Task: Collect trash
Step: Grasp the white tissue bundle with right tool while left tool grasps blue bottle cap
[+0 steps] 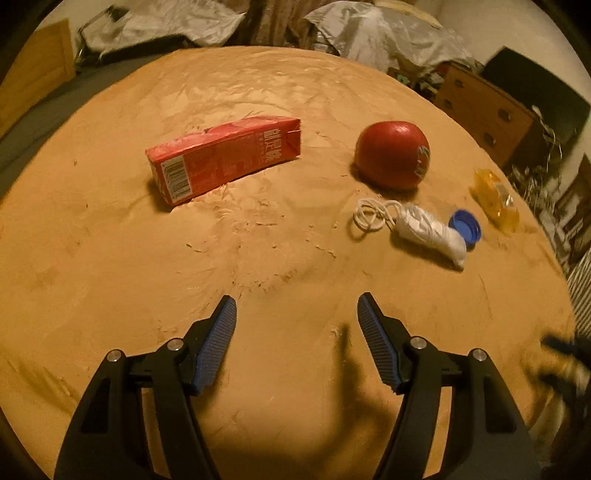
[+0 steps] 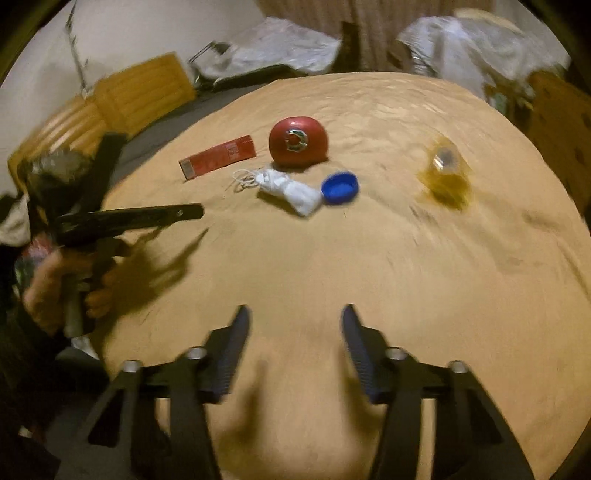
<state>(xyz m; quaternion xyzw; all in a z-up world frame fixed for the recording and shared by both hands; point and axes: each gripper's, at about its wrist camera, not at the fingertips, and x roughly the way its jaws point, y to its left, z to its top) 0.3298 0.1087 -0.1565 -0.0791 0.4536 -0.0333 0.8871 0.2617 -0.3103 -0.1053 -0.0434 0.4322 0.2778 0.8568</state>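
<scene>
Surface: a round table (image 1: 110,258) covered in tan, scuffed material carries all the items.
Left hand-held gripper (image 1: 296,302): fingers apart, nothing between the blue ribbed pads (image 1: 216,347); it hovers over the near part of the table, pointing down and away.
Right hand-held gripper (image 2: 295,314): fingers apart, nothing between them; the view is motion-blurred. It hangs over the near edge of the table.
Hand (image 2: 55,291): seen at the left of the right wrist view, gripping the handle of the left hand-held gripper.
Red carton (image 1: 225,157): lies on its side, far left of the group, barcode end nearer.
Red round object (image 1: 393,155): sits right of the carton and apart from it, with a label on one side.
White bundle (image 1: 430,230): crumpled white material with a looped cord at its left end, just near of the red round object.
Blue bottle cap (image 1: 466,226): lies at the right end of the white bundle; contact cannot be told.
Yellow wrapper (image 1: 495,199): clear yellowish packet, farthest right, near the table edge.
Surroundings: grey sheeting (image 1: 369,33) and wooden furniture (image 1: 484,110) stand beyond the far edge.
</scene>
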